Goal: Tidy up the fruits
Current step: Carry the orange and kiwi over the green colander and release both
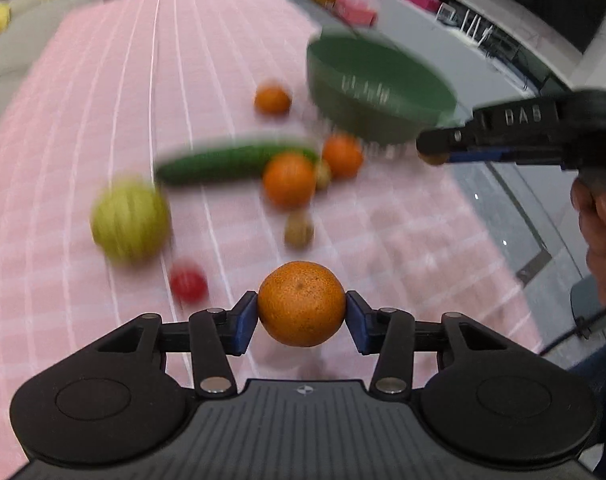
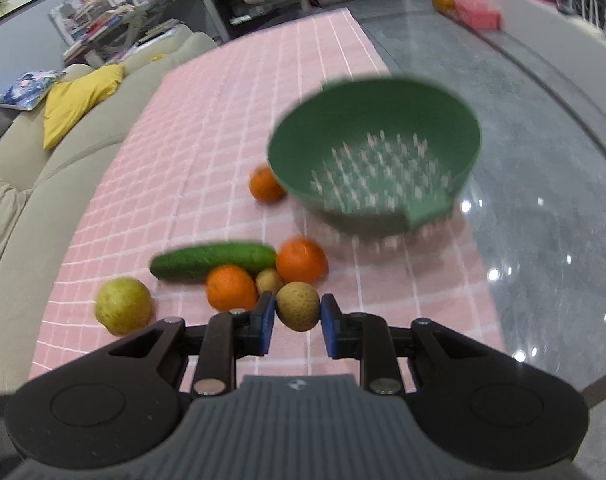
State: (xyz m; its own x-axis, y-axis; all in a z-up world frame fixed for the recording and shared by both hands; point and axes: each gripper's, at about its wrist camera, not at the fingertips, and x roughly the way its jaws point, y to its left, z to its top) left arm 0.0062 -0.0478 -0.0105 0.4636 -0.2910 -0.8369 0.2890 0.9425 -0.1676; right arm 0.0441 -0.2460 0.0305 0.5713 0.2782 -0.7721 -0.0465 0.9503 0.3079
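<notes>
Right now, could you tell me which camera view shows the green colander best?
The right wrist view shows the green colander best: its whole rim, empty inside and perforated bottom are visible, though slightly blurred. The left wrist view catches the green colander from a lower angle, more blurred, with the right gripper crossing in front of its near edge.

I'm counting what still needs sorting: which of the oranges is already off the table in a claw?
The orange clamped between the left claw's blue pads. The other three oranges lie on the pink cloth near the cucumber.
</notes>
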